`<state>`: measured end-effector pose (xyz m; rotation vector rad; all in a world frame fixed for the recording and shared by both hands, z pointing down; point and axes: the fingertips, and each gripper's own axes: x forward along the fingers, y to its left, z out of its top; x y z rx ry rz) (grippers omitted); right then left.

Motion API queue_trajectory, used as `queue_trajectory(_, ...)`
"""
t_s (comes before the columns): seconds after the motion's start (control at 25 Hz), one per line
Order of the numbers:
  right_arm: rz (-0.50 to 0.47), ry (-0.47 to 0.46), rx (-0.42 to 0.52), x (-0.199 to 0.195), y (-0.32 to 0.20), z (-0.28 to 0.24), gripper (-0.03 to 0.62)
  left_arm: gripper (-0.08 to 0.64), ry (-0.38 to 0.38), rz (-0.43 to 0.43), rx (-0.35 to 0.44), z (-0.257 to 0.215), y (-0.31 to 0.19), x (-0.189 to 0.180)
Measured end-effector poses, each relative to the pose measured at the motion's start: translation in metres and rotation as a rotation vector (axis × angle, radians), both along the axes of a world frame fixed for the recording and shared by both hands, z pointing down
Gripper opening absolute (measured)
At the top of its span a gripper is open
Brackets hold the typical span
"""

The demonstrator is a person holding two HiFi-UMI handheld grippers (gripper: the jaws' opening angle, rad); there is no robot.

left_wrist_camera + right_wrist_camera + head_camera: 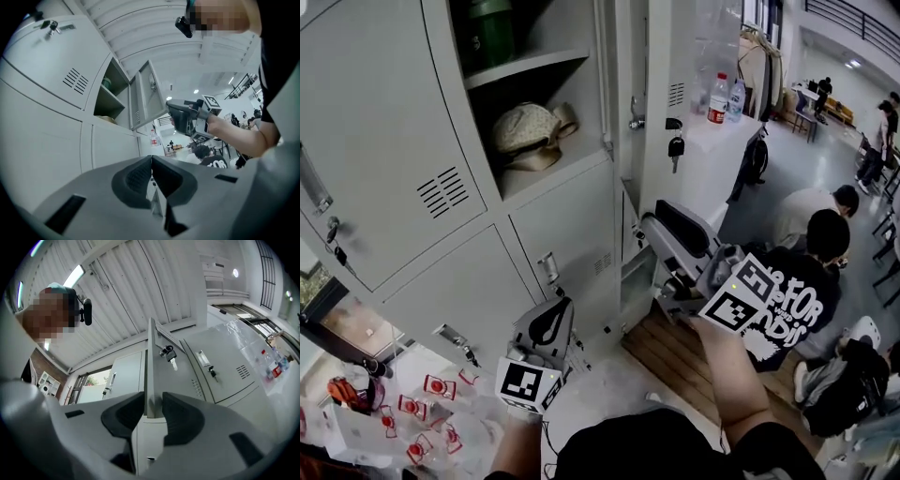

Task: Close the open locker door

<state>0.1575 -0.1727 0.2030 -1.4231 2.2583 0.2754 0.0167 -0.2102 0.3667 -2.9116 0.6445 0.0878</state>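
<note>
The grey lockers (394, 141) fill the left of the head view. One compartment stands open, with a beige hat (525, 129) on its shelf. Its door (661, 56) swings out to the right, keys (675, 147) hanging from the lock. My right gripper (664, 232) sits at the door's lower edge. In the right gripper view the door's thin edge (151, 362) runs between the jaws of the right gripper (153, 408), which are shut on it. My left gripper (551, 323) hangs lower left, shut and holding nothing (151, 164). The left gripper view shows the door (152, 93) ajar.
A green bottle (492, 33) stands on the upper shelf. Water bottles (718, 98) stand on a white ledge behind the door. People (811, 272) sit close on the right. A clear box of red-and-white items (422, 412) lies bottom left.
</note>
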Motion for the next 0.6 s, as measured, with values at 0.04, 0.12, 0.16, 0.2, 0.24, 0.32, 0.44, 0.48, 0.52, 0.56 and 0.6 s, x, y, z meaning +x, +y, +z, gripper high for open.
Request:
queue_trajectory(0.04, -0.014, 0.004, 0.004, -0.007, -0.003, -0.001, 0.117, 0.023, -0.009, -0.022, 0.008, -0.001, -0.001, -0.006)
queue_trajectory(0.12, -0.044, 0.014, 0.01, -0.02, -0.009, -0.002, 0.117, 0.023, -0.012, -0.055, 0.007, -0.001, -0.003, -0.018)
queue_trajectory(0.16, -0.062, 0.018, 0.011, -0.028, -0.014, -0.002, 0.117, 0.023, -0.008, -0.071, 0.0, -0.002, -0.004, -0.025)
queue_trajectory(0.2, -0.083, 0.021, 0.012, -0.035, -0.018, -0.002, 0.117, 0.023, -0.004, -0.091, -0.005, -0.003, -0.006, -0.031)
queue_trajectory(0.24, -0.105, 0.024, 0.013, -0.042, -0.023, -0.003, 0.117, 0.023, -0.001, -0.113, -0.006, -0.004, -0.008, -0.039)
queue_trajectory(0.32, -0.152, 0.026, 0.015, -0.057, -0.034, -0.004, 0.117, 0.023, 0.003, -0.163, -0.002, -0.005, -0.013, -0.054)
queue_trajectory(0.44, -0.217, 0.024, 0.017, -0.075, -0.051, -0.005, 0.117, 0.023, 0.007, -0.234, -0.003, -0.008, -0.02, -0.075)
queue_trajectory(0.48, -0.236, 0.024, 0.018, -0.08, -0.057, -0.005, 0.117, 0.023, 0.009, -0.253, -0.001, -0.007, -0.023, -0.081)
queue_trajectory(0.52, -0.256, 0.024, 0.018, -0.086, -0.064, -0.006, 0.117, 0.023, 0.014, -0.272, 0.001, -0.008, -0.026, -0.087)
queue_trajectory(0.56, -0.277, 0.024, 0.019, -0.092, -0.071, -0.006, 0.117, 0.023, 0.022, -0.291, 0.003, -0.009, -0.029, -0.092)
queue_trajectory(0.6, -0.298, 0.024, 0.019, -0.098, -0.078, -0.007, 0.117, 0.023, 0.029, -0.313, 0.002, -0.01, -0.033, -0.098)
